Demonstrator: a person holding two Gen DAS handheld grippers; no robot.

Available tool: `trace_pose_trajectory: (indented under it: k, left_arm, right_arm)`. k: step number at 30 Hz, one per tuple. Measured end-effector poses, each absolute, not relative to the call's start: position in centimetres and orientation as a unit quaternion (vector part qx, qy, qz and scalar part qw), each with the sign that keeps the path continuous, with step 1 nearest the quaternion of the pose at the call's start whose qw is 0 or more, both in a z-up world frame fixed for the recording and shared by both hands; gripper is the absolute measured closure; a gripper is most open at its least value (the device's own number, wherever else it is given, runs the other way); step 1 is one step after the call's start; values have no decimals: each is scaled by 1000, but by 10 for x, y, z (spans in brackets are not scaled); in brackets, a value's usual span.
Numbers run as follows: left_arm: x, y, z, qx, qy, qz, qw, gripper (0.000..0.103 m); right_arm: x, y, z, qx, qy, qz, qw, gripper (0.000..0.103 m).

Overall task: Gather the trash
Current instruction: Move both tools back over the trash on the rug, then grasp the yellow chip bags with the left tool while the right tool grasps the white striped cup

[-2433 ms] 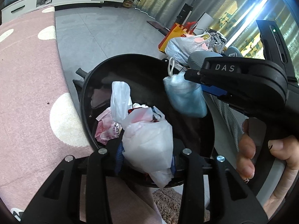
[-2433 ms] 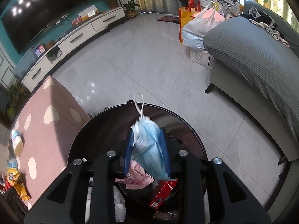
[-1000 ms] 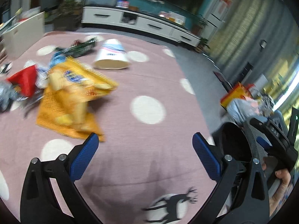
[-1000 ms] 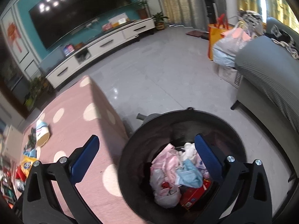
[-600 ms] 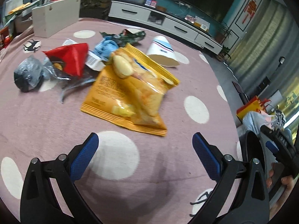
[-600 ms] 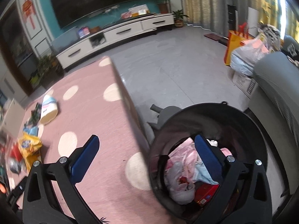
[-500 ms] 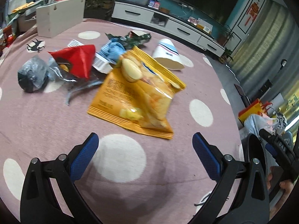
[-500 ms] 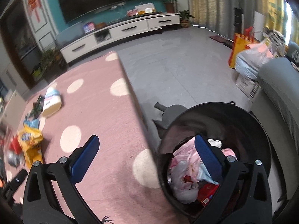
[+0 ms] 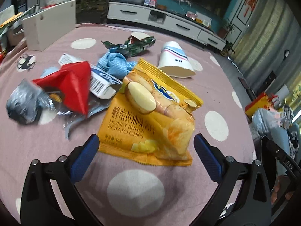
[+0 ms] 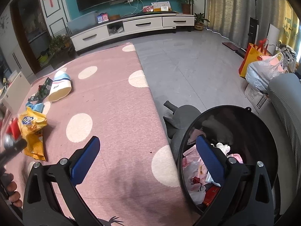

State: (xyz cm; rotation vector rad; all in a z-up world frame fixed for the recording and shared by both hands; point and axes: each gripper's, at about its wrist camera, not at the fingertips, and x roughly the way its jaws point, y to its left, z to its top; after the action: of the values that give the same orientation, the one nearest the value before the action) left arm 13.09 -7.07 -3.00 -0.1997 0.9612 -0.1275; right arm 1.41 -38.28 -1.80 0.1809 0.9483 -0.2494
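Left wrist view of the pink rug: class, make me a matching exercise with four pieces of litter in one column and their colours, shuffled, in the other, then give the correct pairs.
Things:
1. chip bag
2. paper cup
3. crumpled cloth
4. folded wrapper

Colours:
A. red
B. white with stripes
C. yellow
D. light blue

Pairs: 1-C, 2-B, 3-D, 4-A
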Motion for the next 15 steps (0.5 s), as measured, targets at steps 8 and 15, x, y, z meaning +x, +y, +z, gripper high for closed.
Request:
trace_pose_trajectory:
  k: [8,15]
  left_arm:
    - [155,-76,-38,-63,473,-62,876,3]
    - [159,-67,-44,-100,472,-94,871,3]
  right_arm:
    - [18,-380,-22,80,459,-122,876,3]
    - [26,-374,-27,74,468,-111,874,3]
